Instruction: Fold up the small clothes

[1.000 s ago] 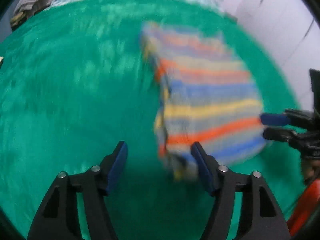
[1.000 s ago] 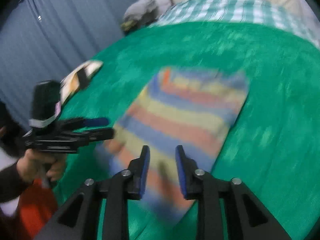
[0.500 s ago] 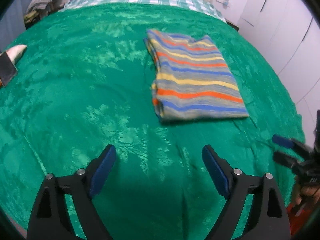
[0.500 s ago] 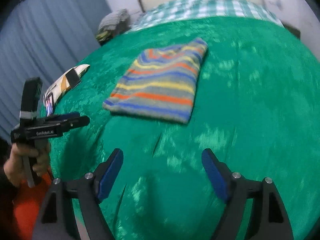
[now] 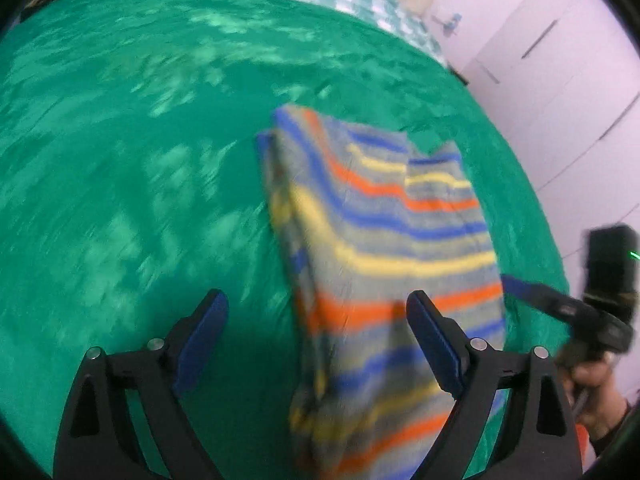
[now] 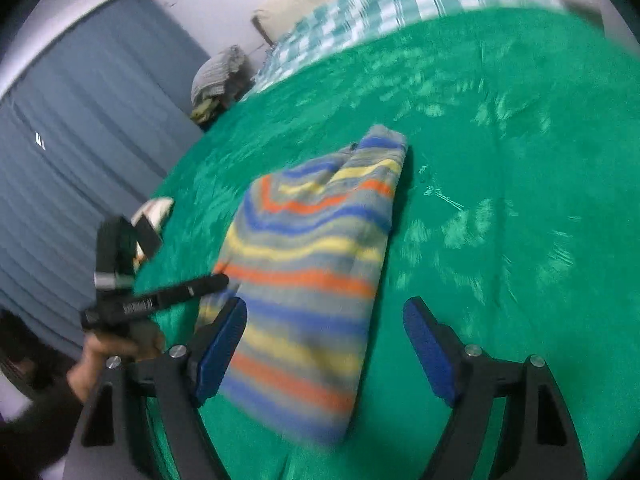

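We see a striped cloth [image 5: 384, 248] lying folded on a big green blanket [image 5: 120, 160]. The cloth has blue, yellow, orange and grey stripes. It looks a bit blurry in both views.

Our left gripper [image 5: 318, 344] points forward over the blanket. Its jaws stand wide apart and hold nothing. The right blue pad sits over the near part of the cloth, and the left pad sits over the bare blanket. We cannot tell if the pad touches the cloth.

Our right gripper [image 6: 324, 344] also points forward, low over the bed. Its jaws are wide apart too, with nothing between the pads but the cloth lying under them. Its left pad is over the near edge of the cloth and its right pad is over the green blanket.

In the right wrist view we see the left gripper from the side, held in a hand [image 6: 116, 350] at the left edge of the cloth. In the left wrist view the right gripper shows at the right edge of the cloth, held in the other hand [image 5: 592, 392].

Past the blanket there is a checked sheet [image 6: 400, 4]. A blue curtain [image 6: 80, 120] hangs on the left side.
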Demonstrator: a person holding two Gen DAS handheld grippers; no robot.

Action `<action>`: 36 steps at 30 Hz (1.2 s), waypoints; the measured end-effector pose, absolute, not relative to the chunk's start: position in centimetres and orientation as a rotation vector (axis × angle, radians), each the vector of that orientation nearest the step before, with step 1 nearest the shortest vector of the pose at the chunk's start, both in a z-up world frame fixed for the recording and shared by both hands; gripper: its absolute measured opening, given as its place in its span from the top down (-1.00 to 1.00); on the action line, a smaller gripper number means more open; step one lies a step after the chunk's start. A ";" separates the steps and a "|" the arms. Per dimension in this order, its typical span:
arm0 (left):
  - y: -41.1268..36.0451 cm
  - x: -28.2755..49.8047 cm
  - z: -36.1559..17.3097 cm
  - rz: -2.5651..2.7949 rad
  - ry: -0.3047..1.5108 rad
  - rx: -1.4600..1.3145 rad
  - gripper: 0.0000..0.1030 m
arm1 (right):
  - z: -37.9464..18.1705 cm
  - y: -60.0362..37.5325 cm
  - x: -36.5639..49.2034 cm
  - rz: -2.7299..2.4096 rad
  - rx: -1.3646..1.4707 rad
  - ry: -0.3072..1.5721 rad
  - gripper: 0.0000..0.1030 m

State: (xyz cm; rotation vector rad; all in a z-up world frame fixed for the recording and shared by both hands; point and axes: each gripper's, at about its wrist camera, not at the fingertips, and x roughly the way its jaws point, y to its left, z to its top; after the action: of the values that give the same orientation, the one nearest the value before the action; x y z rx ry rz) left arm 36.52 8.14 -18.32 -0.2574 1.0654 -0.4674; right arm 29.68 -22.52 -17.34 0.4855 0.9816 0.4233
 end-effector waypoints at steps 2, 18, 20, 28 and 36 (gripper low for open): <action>7.2 37.5 -19.1 -0.504 1.079 -0.286 0.06 | -19.9 -22.1 32.3 0.439 0.555 1.013 -0.44; 4.6 32.5 -5.0 -0.594 0.792 -0.211 0.66 | -5.7 -18.2 28.6 0.446 0.405 0.715 0.48; 3.6 33.2 -4.9 -0.555 0.813 -0.202 0.19 | -4.4 -19.1 28.7 0.430 0.406 0.696 0.47; 4.8 24.7 -14.8 -0.244 0.987 0.057 -0.51 | -12.7 -23.8 23.6 0.080 0.229 0.996 -0.44; 4.3 12.2 -7.3 -0.155 0.775 0.161 -0.99 | -10.2 -22.8 8.9 -0.011 0.040 0.951 -0.90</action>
State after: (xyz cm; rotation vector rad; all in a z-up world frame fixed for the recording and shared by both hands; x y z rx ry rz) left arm 12.23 4.27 -7.30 0.1608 0.7748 -0.1546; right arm 8.87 -22.79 -10.17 0.0397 0.9505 -0.0108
